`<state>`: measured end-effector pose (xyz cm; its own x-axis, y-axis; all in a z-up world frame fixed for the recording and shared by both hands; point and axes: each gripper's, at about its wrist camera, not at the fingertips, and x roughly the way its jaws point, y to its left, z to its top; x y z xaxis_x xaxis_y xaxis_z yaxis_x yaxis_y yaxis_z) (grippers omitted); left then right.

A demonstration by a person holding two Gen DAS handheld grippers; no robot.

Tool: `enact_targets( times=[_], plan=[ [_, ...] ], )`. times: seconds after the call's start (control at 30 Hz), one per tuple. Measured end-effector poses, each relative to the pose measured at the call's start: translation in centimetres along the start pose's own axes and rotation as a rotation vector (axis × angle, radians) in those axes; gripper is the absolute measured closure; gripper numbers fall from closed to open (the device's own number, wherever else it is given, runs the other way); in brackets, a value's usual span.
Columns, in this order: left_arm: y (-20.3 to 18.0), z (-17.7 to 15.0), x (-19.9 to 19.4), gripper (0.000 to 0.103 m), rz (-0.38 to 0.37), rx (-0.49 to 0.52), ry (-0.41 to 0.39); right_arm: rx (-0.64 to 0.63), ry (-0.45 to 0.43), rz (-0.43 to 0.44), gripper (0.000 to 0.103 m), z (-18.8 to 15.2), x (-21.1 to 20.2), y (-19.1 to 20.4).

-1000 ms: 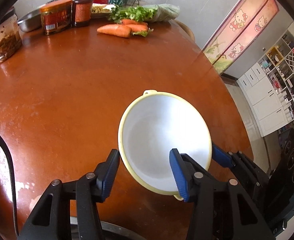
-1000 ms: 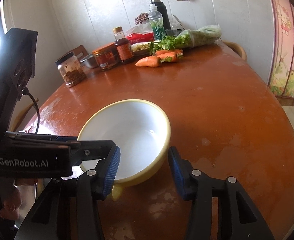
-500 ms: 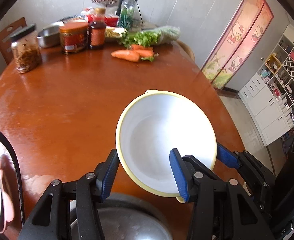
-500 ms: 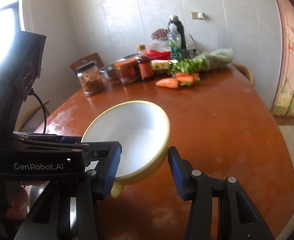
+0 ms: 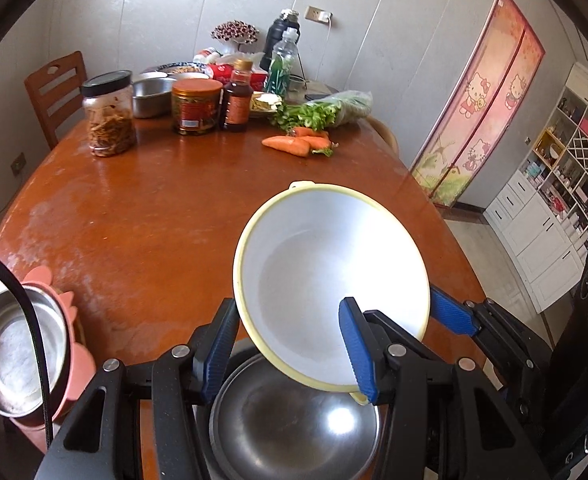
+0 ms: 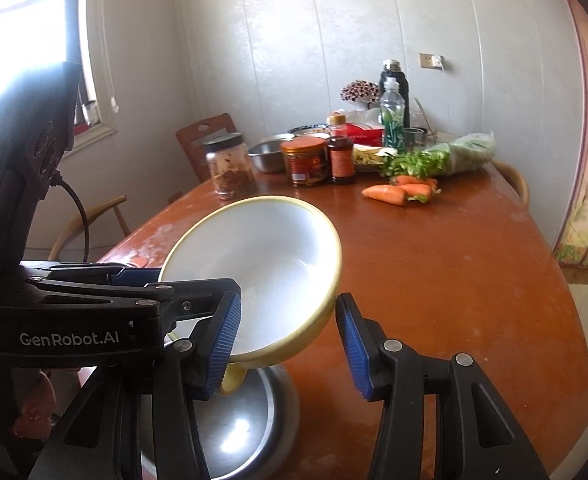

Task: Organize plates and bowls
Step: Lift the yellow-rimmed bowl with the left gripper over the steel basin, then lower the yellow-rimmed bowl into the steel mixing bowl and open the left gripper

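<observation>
The white bowl (image 5: 330,280) with its yellow rim hangs tilted above the near edge of the table (image 5: 153,208), carried by both tongs at once; the left tongs (image 5: 289,344) are clamped across its near rim, one pad inside and one outside; the right tongs (image 6: 285,332) are clamped on the rim likewise, one pad inside the wall and the other against its outer edge. Directly under it sits a steel bowl (image 5: 294,428), the likely place to nest it; off to the left a second steel bowl (image 5: 17,348) rests in a pink holder (image 5: 73,364).

To do this well, I judge the two hands should move as one, so the rim is not twisted between the grips; level the bowl before lowering, for it now tips away from the person; centre it over the steel bowl, then ease it down until it seats, and only then let the pads part; release both together, or the bowl may tip off to one side. The small yellow lug (image 6: 231,378) under the rim should not catch the steel edge.
</observation>
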<state>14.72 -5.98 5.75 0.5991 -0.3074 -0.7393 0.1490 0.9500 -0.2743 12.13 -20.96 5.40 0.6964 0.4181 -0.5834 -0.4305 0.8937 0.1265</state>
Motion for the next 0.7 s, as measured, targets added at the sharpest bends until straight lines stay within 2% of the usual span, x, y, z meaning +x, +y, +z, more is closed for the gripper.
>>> enact_targets(
  times=[0.37,0.7],
  plan=[
    [1.7,-2.4,-2.7,0.052,0.004,-0.012,-0.035,-0.053,-0.006,0.001,0.051,-1.1,-0.9,3.4],
    [2.4,-4.9,-2.0,0.052,0.008,-0.005,-0.019,-0.073,0.037,0.0,0.051,-3.7,-0.2,4.3]
  ],
)
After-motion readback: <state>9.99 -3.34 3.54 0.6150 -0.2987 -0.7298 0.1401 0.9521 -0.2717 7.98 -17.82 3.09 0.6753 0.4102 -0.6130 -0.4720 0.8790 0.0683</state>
